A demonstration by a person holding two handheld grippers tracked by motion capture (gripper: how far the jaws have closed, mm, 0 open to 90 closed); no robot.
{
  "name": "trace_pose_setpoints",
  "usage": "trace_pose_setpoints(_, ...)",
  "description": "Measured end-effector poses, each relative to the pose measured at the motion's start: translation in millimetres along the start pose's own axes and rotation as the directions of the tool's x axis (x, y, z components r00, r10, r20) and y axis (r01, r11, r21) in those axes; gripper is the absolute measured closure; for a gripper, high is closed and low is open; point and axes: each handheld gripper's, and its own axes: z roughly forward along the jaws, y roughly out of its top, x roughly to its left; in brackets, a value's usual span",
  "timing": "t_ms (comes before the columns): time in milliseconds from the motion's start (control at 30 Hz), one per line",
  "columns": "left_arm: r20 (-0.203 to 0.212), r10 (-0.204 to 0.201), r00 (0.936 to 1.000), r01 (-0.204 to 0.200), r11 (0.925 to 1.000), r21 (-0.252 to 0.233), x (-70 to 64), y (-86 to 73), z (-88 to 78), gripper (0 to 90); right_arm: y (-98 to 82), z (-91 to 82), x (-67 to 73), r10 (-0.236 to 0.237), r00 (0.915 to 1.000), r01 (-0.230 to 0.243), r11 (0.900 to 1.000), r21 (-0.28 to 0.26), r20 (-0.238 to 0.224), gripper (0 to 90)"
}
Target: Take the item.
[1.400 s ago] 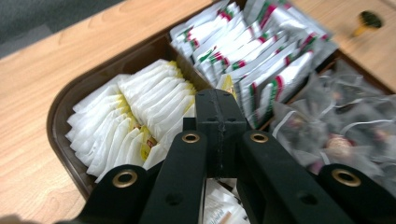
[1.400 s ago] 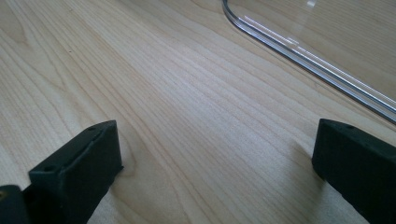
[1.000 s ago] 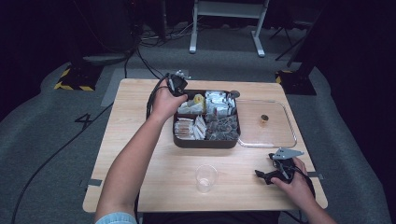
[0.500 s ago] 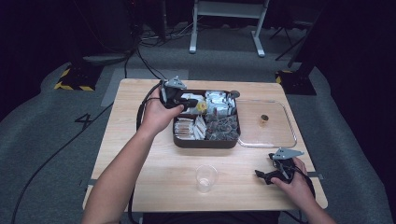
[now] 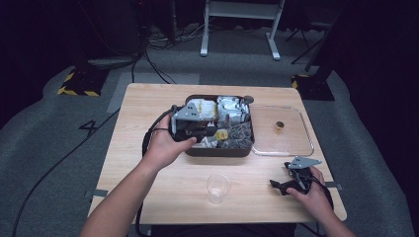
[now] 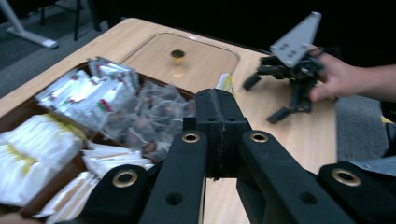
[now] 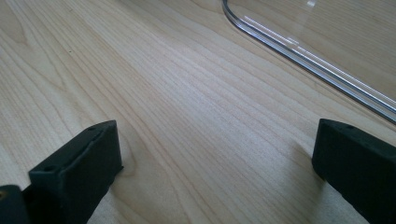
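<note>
Dark floor and cables surround our pale wooden desk (image 5: 148, 148), where a dark compartment tray (image 5: 217, 151) of tea sachets sits at the middle. Our left gripper (image 5: 217, 133) hovers over the tray's near half, its jaws clenched on a small yellow-edged sachet (image 6: 225, 84), whose corner peeks out beyond the jaw tips in the left gripper view. We judge the sachet light, thin and floppy, easy to crush or let slip, so a firm pinch across its flat middle or sealed edge suits it best. Around it, the tray holds white packets (image 6: 37, 144), silvery packets (image 6: 88, 93) and clear-wrapped tea bags (image 6: 159, 109), packed closely, so neighbours could snag or lift along if the jaws dip in again. A clear plastic cup (image 5: 218, 187) stands on the desk nearer to us than the tray, empty as far as we can tell; it looks light and easy to tip, and it is the likely place for the sachet. To the right of the tray, touching its side, lies the clear lid (image 5: 281, 132) with a small gold knob (image 5: 279, 125), out of the path to the cup. Our right gripper (image 5: 289, 185) rests on the desk near the lid's near corner, jaws released and spread wide with bare wood between them.
</note>
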Motion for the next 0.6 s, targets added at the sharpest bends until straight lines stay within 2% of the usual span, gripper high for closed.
trace_pose_setpoints(100,0.032,0.019,0.9993,-0.019,0.9998,-0.008,-14.0,-9.1,-2.4,90.0,0.0,0.0,0.0,0.0,1.0,0.0,1.0,0.0,0.0,1.5)
trace_pose_setpoints(167,0.037,0.024,0.999,-0.024,0.9997,-0.011,-17.3,-11.1,-2.9,90.0,0.0,0.0,0.0,0.0,1.0,0.0,1.0,0.0,0.0,1.5)
trace_pose_setpoints(200,0.057,0.04,0.9976,-0.04,0.9992,-0.004,-23.7,-15.2,-3.2,90.0,0.0,0.0,0.0,0.0,1.0,0.0,1.0,0.0,0.0,1.5)
trace_pose_setpoints(433,0.109,0.073,0.9914,-0.073,0.9973,0.002,-40.9,-27.1,1.6,90.0,0.0,0.0,0.0,0.0,1.0,0.0,1.0,0.0,0.0,1.5)
trace_pose_setpoints(600,0.136,0.073,0.9881,-0.073,0.9973,-0.003,-50.8,-41.4,10.1,90.0,0.0,0.0,0.0,0.0,1.0,0.0,1.0,0.0,0.0,1.5)
